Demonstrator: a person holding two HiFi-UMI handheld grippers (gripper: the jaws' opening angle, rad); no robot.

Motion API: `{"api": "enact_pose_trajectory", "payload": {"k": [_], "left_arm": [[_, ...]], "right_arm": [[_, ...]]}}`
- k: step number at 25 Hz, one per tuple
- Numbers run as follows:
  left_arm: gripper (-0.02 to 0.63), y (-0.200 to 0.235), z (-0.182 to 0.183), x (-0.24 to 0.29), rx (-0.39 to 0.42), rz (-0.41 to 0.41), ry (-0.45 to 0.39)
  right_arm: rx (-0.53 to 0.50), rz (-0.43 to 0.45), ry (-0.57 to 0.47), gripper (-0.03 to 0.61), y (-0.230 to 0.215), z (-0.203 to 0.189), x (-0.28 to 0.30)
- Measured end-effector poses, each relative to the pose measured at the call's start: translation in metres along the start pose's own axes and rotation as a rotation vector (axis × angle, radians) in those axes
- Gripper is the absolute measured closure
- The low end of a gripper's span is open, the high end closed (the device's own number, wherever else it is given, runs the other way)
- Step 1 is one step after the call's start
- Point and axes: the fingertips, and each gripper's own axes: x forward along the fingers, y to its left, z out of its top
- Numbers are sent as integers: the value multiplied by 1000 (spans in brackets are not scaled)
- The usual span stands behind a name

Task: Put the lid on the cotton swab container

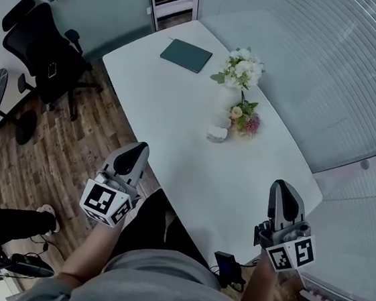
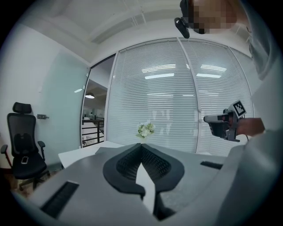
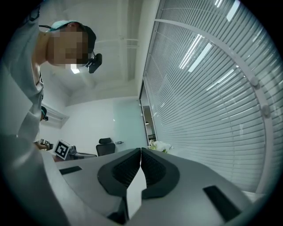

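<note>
Left claw [image 1: 137, 150] and right claw [image 1: 283, 189] are hanging pinched together, empty, while the cotton swab container [image 1: 217, 133] is sitting well ahead between them, just beside the flowers [image 1: 242, 69].

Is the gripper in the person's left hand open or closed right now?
Shut. In the left gripper view the left gripper has its jaws touching at the tips, with nothing between them.

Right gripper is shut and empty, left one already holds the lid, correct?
No. The left gripper is shut and empty too: the left gripper view shows its jaws together with nothing between them. The right gripper is as you say.
</note>
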Motion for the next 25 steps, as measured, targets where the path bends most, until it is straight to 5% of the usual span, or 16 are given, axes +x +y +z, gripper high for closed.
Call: {"api": "enact_pose_trajectory", "payload": {"k": [25], "left_arm": [[607, 34, 25, 122, 107, -370, 14]], "right_arm": [[4, -260, -18, 552, -10, 4, 55]]}}
